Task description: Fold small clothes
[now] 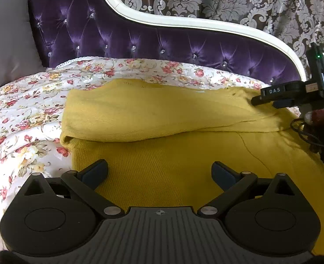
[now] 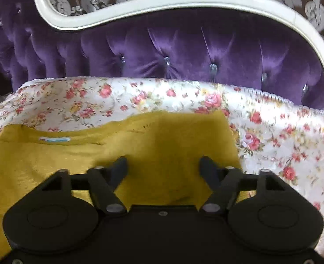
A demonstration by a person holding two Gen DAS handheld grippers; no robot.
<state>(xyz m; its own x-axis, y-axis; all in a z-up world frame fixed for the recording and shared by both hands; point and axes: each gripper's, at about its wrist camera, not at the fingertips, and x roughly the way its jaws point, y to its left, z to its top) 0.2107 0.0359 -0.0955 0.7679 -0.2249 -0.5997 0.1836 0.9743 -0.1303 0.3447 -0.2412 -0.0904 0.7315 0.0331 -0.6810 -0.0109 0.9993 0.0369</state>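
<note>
A mustard-yellow knit garment (image 1: 162, 114) lies on a floral bedspread (image 1: 25, 110), with a folded flap lying across its upper part. My left gripper (image 1: 159, 171) is open and empty, just above the garment's near part. The right gripper shows at the right edge of the left wrist view (image 1: 255, 101), over the garment's far right corner. In the right wrist view my right gripper (image 2: 163, 167) is open and empty above the same yellow garment (image 2: 162, 140), near its right edge. A small light-blue label (image 2: 55, 139) shows at the neckline.
A purple tufted headboard (image 1: 140, 39) with a white curved frame (image 1: 184, 22) stands behind the bed. A grey pillow (image 1: 8, 33) sits at the left. Patterned damask curtains (image 1: 250, 0) hang behind. The floral bedspread (image 2: 294, 145) extends to the right of the garment.
</note>
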